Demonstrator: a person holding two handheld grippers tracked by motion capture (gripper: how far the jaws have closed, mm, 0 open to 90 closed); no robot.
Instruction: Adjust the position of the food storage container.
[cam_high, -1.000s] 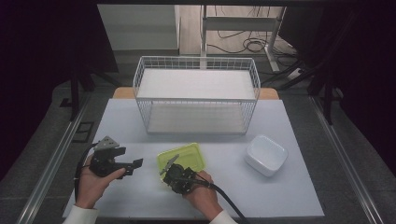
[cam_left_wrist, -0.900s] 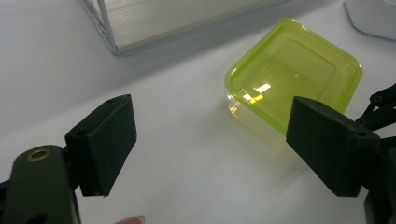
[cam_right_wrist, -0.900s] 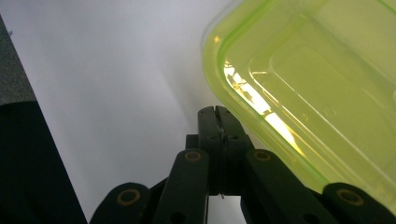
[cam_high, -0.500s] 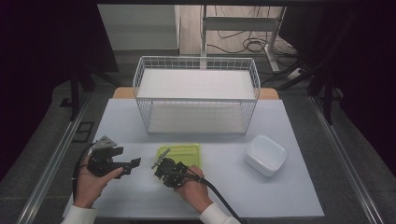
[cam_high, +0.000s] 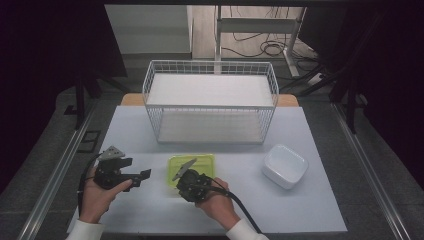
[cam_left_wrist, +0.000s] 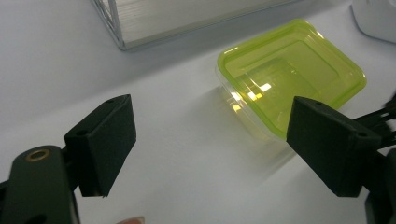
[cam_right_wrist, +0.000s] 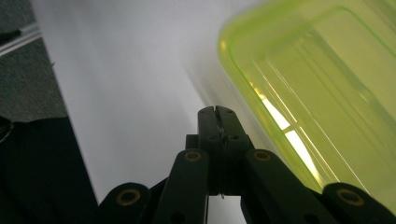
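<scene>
A lime-green clear plastic container (cam_high: 196, 163) lies on the white table in front of the wire basket. It also appears in the left gripper view (cam_left_wrist: 289, 79) and the right gripper view (cam_right_wrist: 322, 88). My right gripper (cam_high: 180, 184) sits at the container's front-left corner, its jaws shut with nothing between them (cam_right_wrist: 217, 113), just beside the container's rim. My left gripper (cam_high: 142, 175) is held to the left of the container, pointing toward it. Its jaws stand wide open and empty (cam_left_wrist: 215, 140), a short way from the container.
A white wire basket (cam_high: 210, 107) with a white liner stands at the back middle. A white square bowl (cam_high: 284, 166) sits to the right of the container. The table's left edge and dark floor (cam_right_wrist: 28, 70) are near the right gripper's left. Cables trail from both grippers.
The right gripper has shifted slightly along the container's front-left corner. The container, skewed a second ago, now lies squarer to the table edge. The left gripper has barely moved.
</scene>
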